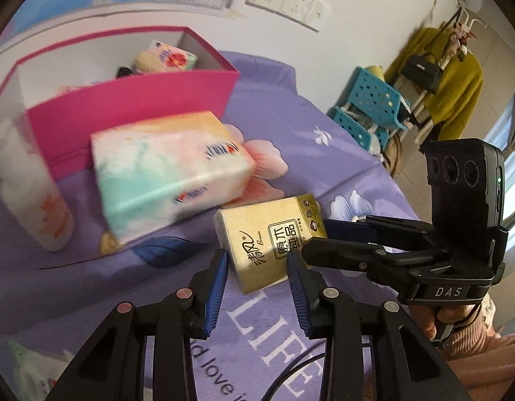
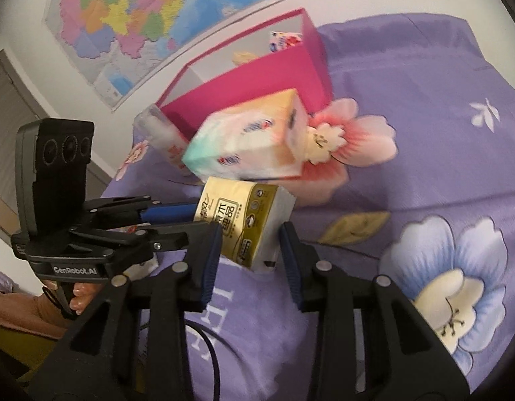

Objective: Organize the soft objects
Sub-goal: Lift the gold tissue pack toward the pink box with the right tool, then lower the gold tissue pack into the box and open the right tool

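Note:
A small yellow tissue pack [image 1: 267,240] [image 2: 247,220] hangs just over the purple bed sheet [image 1: 324,167], held from two sides. My left gripper [image 1: 257,264] is shut on its near end, blue pads pressing both flanks. From the right, my right gripper [image 1: 316,237] is shut on the pack's other end; in its own view that gripper [image 2: 250,240] has the pack between its pads, and the left gripper [image 2: 194,217] comes in from the left. Behind lies a larger pastel tissue pack [image 1: 170,173] [image 2: 250,143], leaning against an open pink box [image 1: 123,107] [image 2: 244,83].
Inside the pink box lies another flowered tissue pack [image 1: 167,56]. A white wrapped roll [image 1: 26,187] stands at the box's left side. A further soft pack [image 1: 30,367] lies at the near left. Beyond the bed are a blue plastic shelf [image 1: 368,107] and a clothes rack [image 1: 454,93].

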Demonstrator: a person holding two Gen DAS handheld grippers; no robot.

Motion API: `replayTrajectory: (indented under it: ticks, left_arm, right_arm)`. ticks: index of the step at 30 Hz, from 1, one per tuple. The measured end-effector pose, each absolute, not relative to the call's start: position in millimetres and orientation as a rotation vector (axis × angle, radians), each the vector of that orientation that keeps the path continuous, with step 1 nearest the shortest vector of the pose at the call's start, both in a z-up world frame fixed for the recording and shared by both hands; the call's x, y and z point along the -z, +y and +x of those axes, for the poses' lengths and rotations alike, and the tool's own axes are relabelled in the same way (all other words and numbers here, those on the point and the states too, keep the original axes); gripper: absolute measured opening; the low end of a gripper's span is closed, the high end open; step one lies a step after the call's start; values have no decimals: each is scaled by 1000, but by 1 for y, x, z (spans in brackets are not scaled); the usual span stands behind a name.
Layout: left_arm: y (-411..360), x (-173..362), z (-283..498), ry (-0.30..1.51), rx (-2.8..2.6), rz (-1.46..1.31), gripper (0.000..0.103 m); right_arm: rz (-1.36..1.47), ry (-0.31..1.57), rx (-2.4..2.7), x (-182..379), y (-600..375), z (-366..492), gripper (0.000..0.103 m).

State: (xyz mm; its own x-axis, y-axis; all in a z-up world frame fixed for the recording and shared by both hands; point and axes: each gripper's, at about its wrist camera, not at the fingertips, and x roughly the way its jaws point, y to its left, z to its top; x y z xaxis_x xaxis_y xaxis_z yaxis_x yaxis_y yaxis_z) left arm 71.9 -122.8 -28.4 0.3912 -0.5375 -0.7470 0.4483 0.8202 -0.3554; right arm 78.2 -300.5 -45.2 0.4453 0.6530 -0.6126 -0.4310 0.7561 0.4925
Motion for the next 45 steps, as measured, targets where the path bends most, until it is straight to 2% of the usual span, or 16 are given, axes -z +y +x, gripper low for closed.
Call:
replayTrajectory:
  ticks: [45]
  left_arm:
    - [-93, -24, 92, 811, 498, -73, 35]
  right_arm:
    - [220, 742, -771, -8, -267, 123, 39]
